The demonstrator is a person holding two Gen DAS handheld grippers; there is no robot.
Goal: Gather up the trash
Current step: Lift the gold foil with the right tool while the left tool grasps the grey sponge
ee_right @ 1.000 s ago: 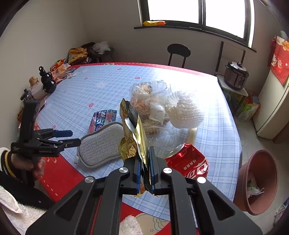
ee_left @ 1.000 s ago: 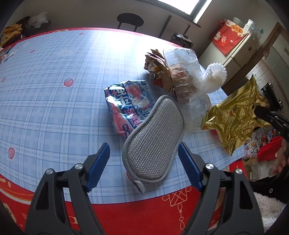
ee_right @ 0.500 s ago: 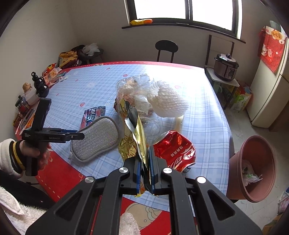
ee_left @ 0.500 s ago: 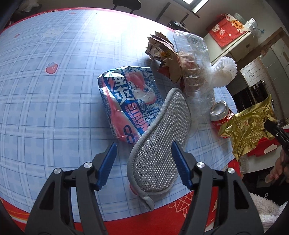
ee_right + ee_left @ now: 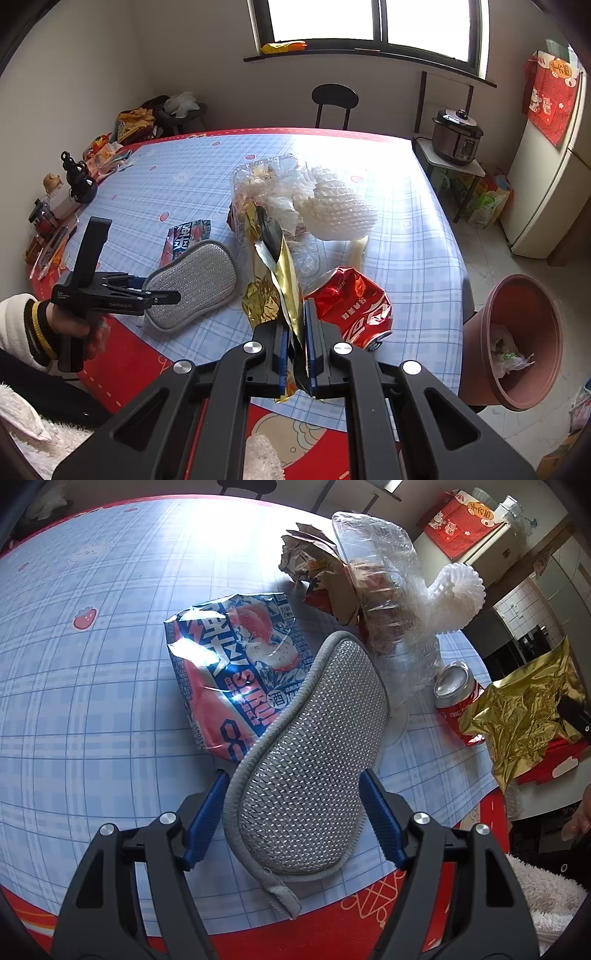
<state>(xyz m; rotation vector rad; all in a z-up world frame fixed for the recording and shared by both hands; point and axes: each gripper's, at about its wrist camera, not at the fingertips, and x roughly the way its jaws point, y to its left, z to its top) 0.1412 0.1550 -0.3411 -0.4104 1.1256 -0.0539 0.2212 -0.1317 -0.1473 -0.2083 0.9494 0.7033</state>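
My right gripper (image 5: pixel 296 326) is shut on a crumpled gold foil wrapper (image 5: pixel 284 280) and holds it above the table's near edge; the wrapper also shows in the left wrist view (image 5: pixel 524 709). My left gripper (image 5: pixel 293 797) is open, its blue pads on either side of a grey mesh scrubbing pad (image 5: pixel 306 771), which lies on the table (image 5: pixel 199 280). A blue and pink snack bag (image 5: pixel 229 664) lies partly under the pad. A crushed red can (image 5: pixel 354 306) lies by the gold wrapper.
A clear plastic container (image 5: pixel 380 587) with torn brown paper (image 5: pixel 314 568) and a white foam net (image 5: pixel 461 587) lies behind the pad. A brown trash bin (image 5: pixel 517 343) stands on the floor right of the table. A black chair (image 5: pixel 334 99) is at the far side.
My left gripper has moved forward and lower, so its open pads now straddle the scrubbing pad. My right gripper has drawn back to the right with the gold wrapper; the bin shows more.
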